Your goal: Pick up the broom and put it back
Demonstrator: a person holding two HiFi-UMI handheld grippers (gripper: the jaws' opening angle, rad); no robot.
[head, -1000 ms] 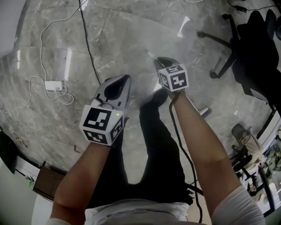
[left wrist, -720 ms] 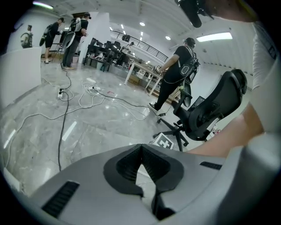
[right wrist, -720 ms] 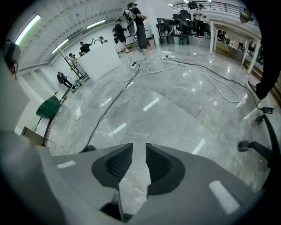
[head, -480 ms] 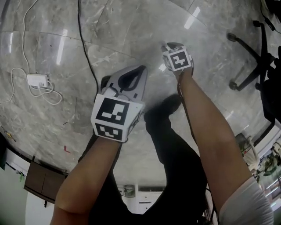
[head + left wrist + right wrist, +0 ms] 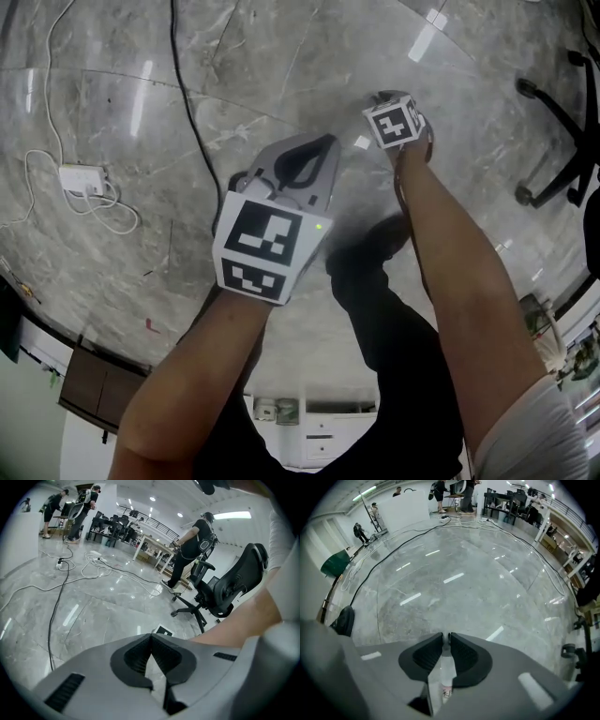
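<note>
Broom not in any view; whereabouts cannot be told. Left gripper (image 5: pixel 151 637): jaws together at tips, nothing between. Right gripper (image 5: pixel 446 637): jaws closed to thin slit, also empty. Both held out over marble floor (image 5: pixel 234 75), person standing.

Step in hand, likely: find broom.
- Scan room first.
- Step clear of black cable (image 5: pixel 178 84) and office chair (image 5: pixel 225 588).
- Spread jaws before reaching handle.
- Grip handle squarely, near middle for balance.
</note>
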